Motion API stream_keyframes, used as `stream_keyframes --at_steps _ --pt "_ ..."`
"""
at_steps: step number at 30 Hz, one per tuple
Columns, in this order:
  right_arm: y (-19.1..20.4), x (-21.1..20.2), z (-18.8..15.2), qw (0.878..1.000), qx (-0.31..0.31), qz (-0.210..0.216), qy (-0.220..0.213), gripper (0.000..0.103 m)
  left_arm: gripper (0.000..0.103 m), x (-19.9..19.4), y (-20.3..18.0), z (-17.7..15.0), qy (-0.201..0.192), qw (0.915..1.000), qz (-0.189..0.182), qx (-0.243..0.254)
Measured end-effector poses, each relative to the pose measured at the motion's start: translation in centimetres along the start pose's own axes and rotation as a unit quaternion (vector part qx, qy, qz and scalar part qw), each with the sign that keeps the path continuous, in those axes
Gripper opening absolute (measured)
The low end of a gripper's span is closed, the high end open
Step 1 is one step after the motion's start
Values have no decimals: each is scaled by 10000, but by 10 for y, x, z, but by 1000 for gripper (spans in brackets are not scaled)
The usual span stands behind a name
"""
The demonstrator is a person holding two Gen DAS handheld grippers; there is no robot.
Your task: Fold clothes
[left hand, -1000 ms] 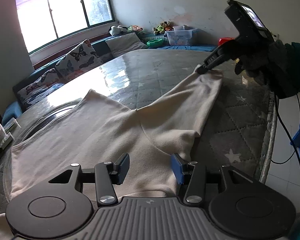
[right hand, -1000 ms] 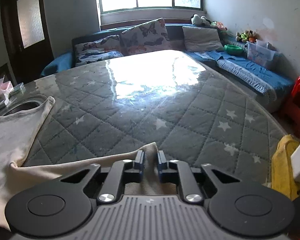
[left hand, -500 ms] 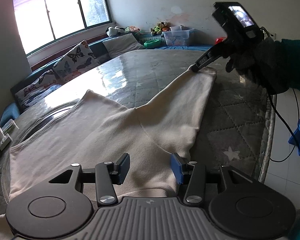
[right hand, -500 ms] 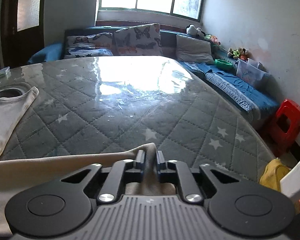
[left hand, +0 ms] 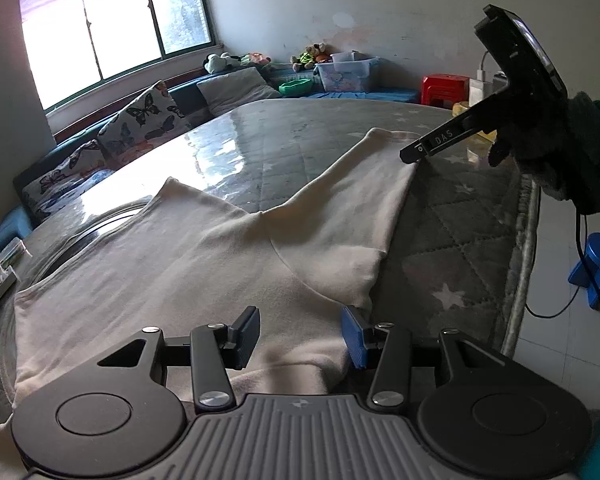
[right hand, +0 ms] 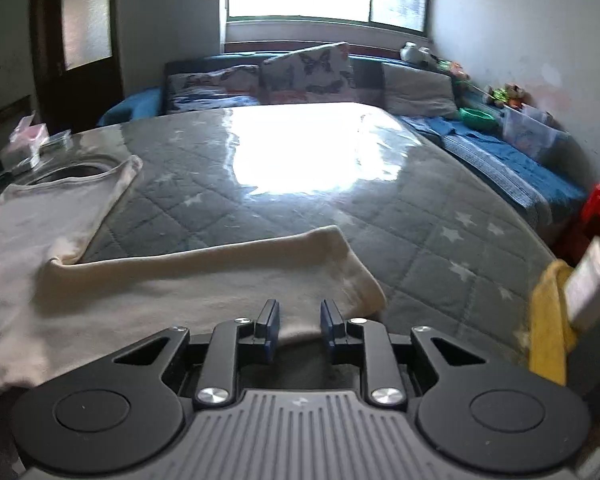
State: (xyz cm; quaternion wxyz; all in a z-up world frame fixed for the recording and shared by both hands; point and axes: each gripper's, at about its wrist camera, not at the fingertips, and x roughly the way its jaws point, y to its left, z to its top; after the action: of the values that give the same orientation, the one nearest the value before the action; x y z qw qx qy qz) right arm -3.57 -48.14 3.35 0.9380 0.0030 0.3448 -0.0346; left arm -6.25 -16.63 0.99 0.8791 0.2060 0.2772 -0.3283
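A cream long-sleeved shirt (left hand: 188,264) lies spread flat on the grey quilted table (left hand: 452,216), one sleeve (left hand: 364,184) stretched toward the far right. My left gripper (left hand: 300,332) is open, just above the shirt's near edge by the armpit. In the left wrist view my right gripper (left hand: 410,154) hovers at the sleeve's cuff. In the right wrist view the right gripper (right hand: 299,320) is open, its jaws apart just behind the cuff end of the sleeve (right hand: 228,276), holding nothing. The shirt's body (right hand: 48,216) lies to the left.
The table's right edge (left hand: 528,240) drops to a tiled floor with a blue stool (left hand: 596,268) and a cable. A yellow cloth (right hand: 548,312) hangs by the far right edge. Boxes (right hand: 24,144) sit at the far left. A sofa with cushions (right hand: 300,76) stands behind.
My right gripper has opened and let go of the sleeve cuff, then drawn back from it. The sleeve now lies flat on the table. The left gripper has stayed in place.
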Motion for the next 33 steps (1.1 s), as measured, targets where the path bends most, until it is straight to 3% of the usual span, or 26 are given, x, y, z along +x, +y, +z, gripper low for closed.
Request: stream_keyframes --at_steps 3,8,12,16,21,27,33 --pt "-1 -3 -3 9999 28 -161 32 28 48 -2 0 -1 -6 10000 -43 -11" --pt "4 -9 3 10000 -6 -40 10 28 48 -3 3 -3 6 10000 -78 -9" --pt "34 -17 20 9978 -336 556 -130 30 48 -4 2 -3 8 10000 -74 31" --pt "81 -19 38 9878 -890 1252 -250 37 48 -4 2 -2 12 10000 -82 12" --pt "135 -4 44 9754 -1431 1670 -140 37 48 -3 2 -2 -2 10000 -92 -8" --pt "147 29 35 9802 -1489 1292 175 42 48 -3 3 -3 -27 9999 -121 -32" --pt "147 31 41 9812 -1379 1350 53 42 48 -2 4 -3 -44 9999 -149 -55"
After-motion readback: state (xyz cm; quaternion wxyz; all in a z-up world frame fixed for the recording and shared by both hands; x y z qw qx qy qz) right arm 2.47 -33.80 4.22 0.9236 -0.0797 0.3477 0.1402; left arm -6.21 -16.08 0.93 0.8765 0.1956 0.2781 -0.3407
